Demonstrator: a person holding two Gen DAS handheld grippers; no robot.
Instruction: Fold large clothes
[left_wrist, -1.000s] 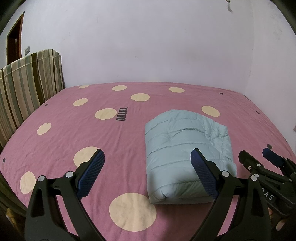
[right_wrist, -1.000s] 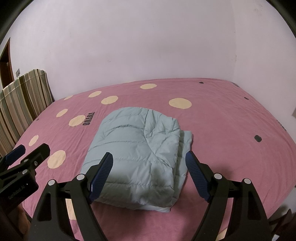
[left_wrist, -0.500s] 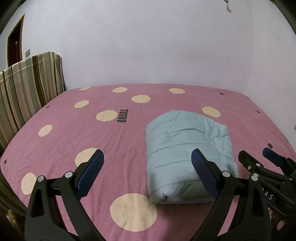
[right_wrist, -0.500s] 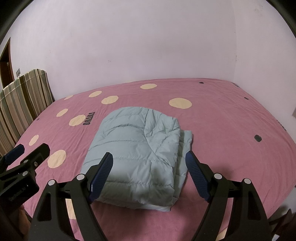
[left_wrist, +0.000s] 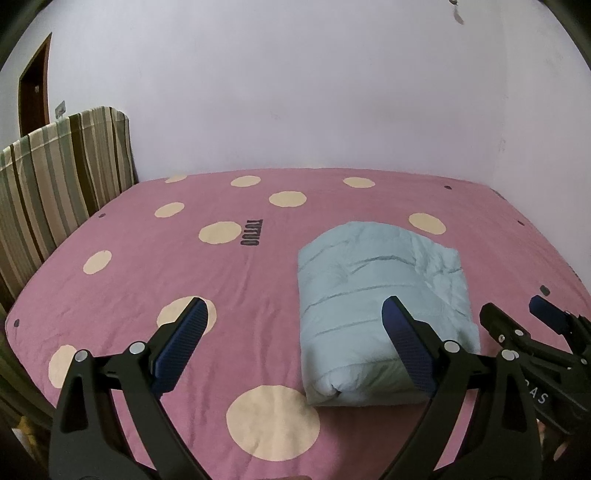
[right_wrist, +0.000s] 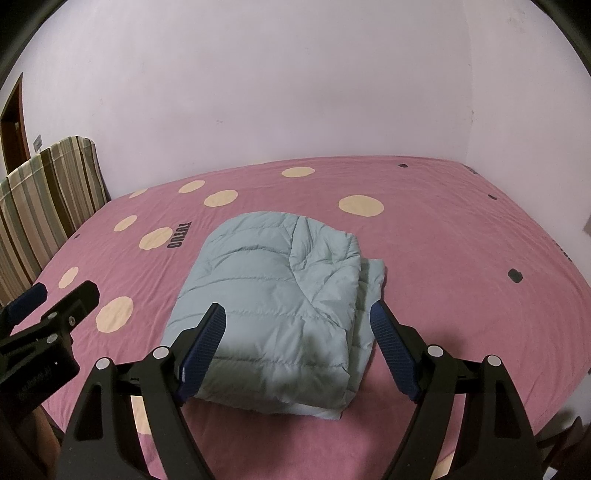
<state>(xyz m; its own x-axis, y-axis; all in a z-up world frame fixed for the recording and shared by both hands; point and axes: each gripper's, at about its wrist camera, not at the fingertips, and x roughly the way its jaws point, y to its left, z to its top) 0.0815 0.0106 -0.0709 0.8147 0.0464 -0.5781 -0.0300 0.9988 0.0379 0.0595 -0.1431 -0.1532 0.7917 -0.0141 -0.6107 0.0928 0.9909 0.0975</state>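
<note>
A light blue puffer jacket lies folded into a compact bundle on the pink spotted bed sheet. It also shows in the right wrist view. My left gripper is open and empty, held above the bed's near edge, left of the bundle. My right gripper is open and empty, held above the bundle's near end without touching it. The right gripper shows at the right edge of the left wrist view, and the left gripper at the left edge of the right wrist view.
A striped headboard cushion stands along the bed's left side. White walls bound the bed at the back and right. A dark door frame is at far left. The sheet stretches to the right of the bundle.
Both grippers have drawn back and up slightly from the bundle, staying open. The folded jacket has not moved.
</note>
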